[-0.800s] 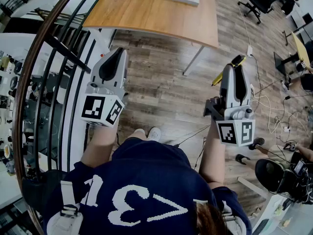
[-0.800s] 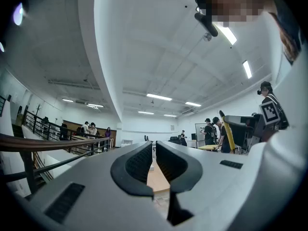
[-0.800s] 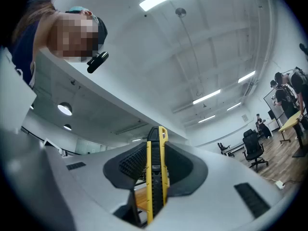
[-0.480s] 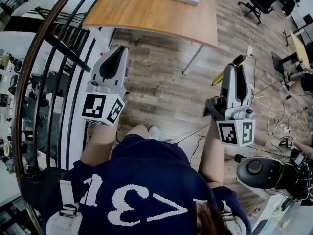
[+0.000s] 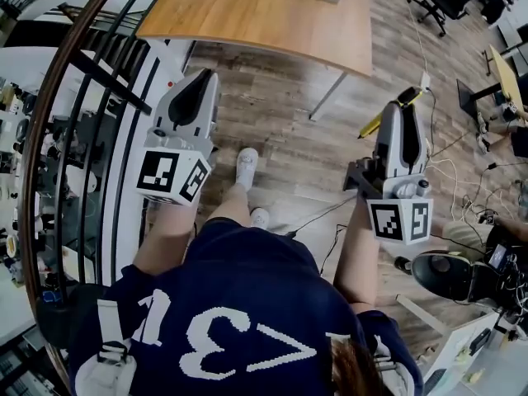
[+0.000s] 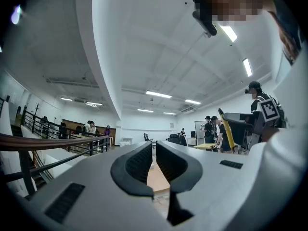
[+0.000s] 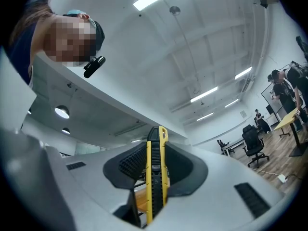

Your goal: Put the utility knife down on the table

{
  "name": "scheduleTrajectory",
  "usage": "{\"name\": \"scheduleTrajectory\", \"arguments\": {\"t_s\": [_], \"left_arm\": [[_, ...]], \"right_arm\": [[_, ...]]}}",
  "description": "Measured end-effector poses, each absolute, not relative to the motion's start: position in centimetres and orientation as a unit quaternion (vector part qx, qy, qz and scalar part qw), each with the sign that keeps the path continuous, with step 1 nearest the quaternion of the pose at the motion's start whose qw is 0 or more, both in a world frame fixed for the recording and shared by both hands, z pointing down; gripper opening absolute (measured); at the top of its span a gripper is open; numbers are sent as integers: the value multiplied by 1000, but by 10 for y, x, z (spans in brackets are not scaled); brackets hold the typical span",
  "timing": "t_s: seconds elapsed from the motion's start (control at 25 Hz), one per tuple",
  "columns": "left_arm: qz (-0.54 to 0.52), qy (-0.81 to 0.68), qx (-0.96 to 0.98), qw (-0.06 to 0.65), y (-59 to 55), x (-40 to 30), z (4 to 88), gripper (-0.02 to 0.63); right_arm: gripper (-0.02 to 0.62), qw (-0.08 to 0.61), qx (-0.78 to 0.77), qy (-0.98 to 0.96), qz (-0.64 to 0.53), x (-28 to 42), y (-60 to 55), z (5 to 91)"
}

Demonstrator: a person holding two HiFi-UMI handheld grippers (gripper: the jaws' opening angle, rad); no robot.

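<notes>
1. The right tongs [image 5: 402, 110] pinch the utility knife [image 7: 155, 177] between both pads, edge-on; its yellow-and-black body sticks out past their tips.
2. The left tongs [image 6: 154, 153] are pressed almost together with nothing between them; a thin slit seems to remain.
3. The wooden table [image 5: 272, 15] lies ahead of both tongs, well apart from the knife.
4. Plank floor [image 5: 280, 147] lies beneath the 2 tongs.

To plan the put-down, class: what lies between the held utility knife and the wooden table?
In the head view, only plank floor and a table leg separate the utility knife from the wooden table.
</notes>
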State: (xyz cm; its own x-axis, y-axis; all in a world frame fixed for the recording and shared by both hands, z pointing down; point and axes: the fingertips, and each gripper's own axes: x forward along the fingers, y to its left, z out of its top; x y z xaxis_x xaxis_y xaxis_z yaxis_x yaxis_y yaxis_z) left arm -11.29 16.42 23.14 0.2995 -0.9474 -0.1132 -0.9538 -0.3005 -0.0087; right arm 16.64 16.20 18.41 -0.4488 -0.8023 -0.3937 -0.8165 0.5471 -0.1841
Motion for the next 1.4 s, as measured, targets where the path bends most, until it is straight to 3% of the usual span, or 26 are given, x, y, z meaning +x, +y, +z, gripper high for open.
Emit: {"name": "scheduleTrajectory", "arguments": {"t_s": [0.76,1.4], "left_arm": [[49,557,-827,48,-37,-143,214,35],[47,570,-820,23,-122,-136,240,35]], "right_arm": [[126,229,-491,840,34,130,-17,163],[126,232,-493,838,11,141,-102,184]]}}
